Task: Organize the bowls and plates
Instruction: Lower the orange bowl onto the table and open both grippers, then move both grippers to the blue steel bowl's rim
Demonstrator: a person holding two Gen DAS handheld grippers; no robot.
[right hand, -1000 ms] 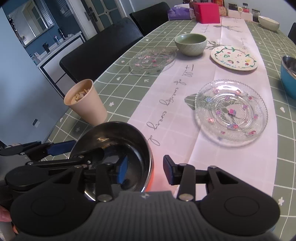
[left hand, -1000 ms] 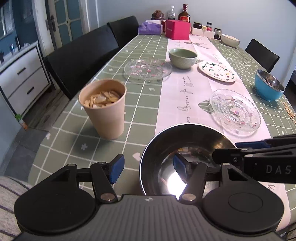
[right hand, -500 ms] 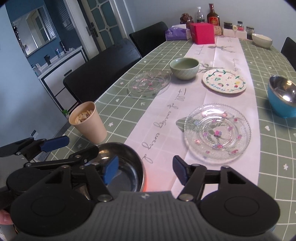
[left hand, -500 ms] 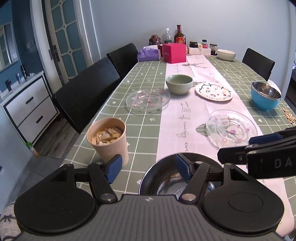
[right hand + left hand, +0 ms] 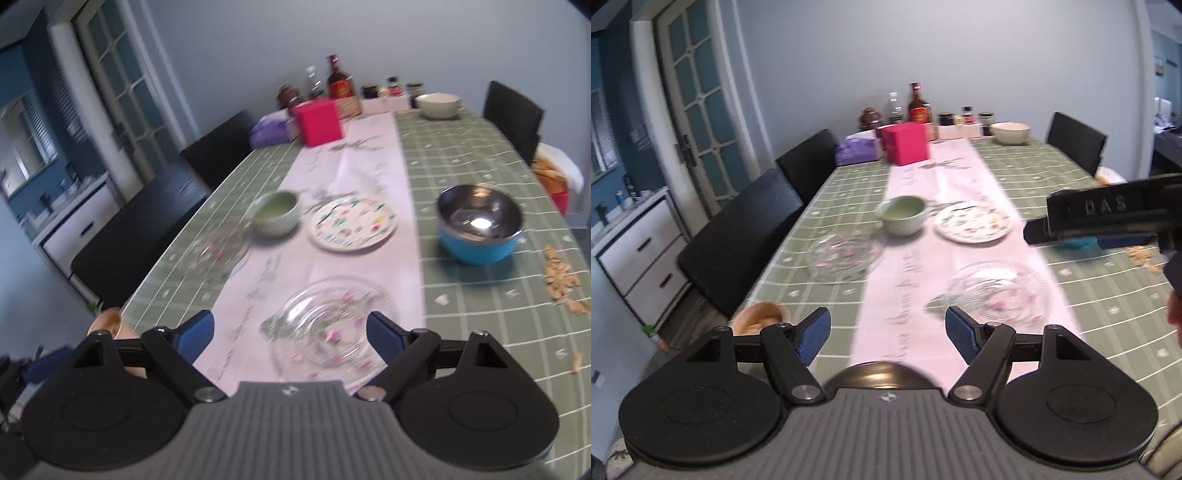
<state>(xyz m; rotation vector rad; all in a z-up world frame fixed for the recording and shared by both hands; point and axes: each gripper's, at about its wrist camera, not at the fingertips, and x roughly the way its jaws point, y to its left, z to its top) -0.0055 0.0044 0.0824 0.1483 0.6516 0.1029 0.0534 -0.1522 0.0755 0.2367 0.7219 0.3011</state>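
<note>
My left gripper [image 5: 886,334] is open and empty, raised above the near end of the table. Just under it the rim of a dark steel bowl [image 5: 882,374] shows. My right gripper [image 5: 290,334] is open and empty above a clear glass plate [image 5: 332,325]; its side also shows in the left wrist view [image 5: 1108,221]. A second glass plate [image 5: 844,253], a green bowl [image 5: 903,214], a patterned white plate [image 5: 973,223] and a blue steel-lined bowl [image 5: 478,223] stand further along the table. A white bowl [image 5: 437,103] stands at the far end.
A paper cup [image 5: 759,321] of chips stands at the near left. A pink box [image 5: 905,142], a purple tissue pack [image 5: 858,149] and bottles [image 5: 918,107] stand at the far end. Scattered shells [image 5: 559,280] lie at the right. Black chairs [image 5: 738,236] line the left side.
Both grippers have risen and pulled back from the steel bowl and opened wider. The bowl has dropped almost out of view; the right gripper now faces the near glass plate.
</note>
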